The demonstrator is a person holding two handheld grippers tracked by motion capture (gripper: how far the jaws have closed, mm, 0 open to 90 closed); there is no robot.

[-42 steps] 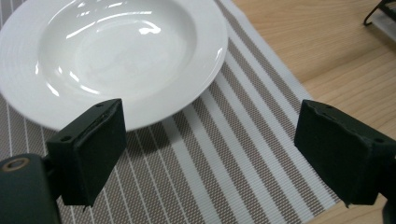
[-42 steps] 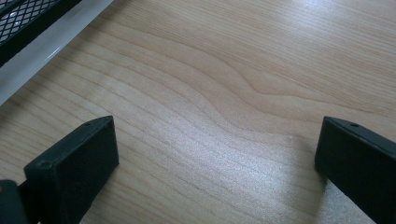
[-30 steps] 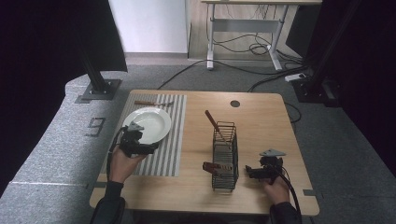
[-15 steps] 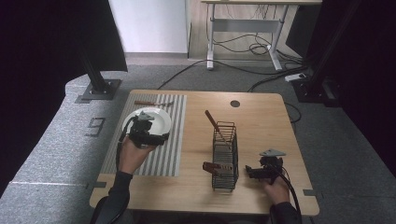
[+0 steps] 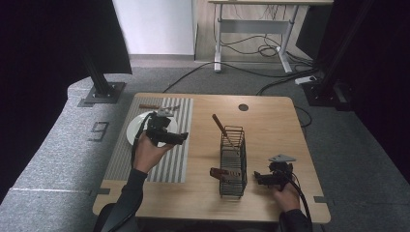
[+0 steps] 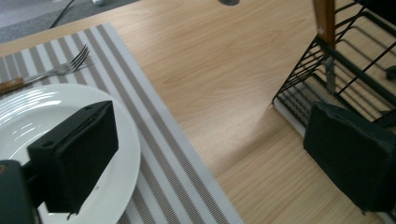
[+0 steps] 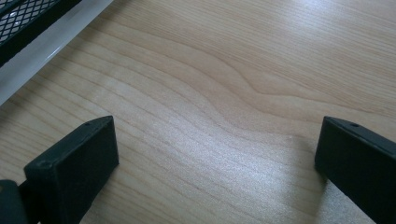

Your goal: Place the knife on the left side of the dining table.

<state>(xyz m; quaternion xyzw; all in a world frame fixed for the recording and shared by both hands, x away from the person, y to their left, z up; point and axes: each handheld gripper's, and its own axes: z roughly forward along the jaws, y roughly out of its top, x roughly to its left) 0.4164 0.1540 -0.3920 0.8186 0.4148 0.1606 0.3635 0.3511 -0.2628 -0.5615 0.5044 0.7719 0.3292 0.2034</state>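
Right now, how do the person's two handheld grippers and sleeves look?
Both grippers are black with blocky rectangular jaws. The right gripper carries a grey three-cornered plate and trails a black cable. The left gripper has a black cable too. The sleeves are dark.

Bare desk (image 5: pixel 270 121) lies open between the striped mat (image 5: pixel 179 159) and the wire rack (image 5: pixel 233 162), which blocks the middle, its utensil handles sticking out.

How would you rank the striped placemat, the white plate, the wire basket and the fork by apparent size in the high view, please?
1. striped placemat
2. wire basket, though its height toward the camera enlarges it
3. white plate, partly hidden by the left gripper
4. fork
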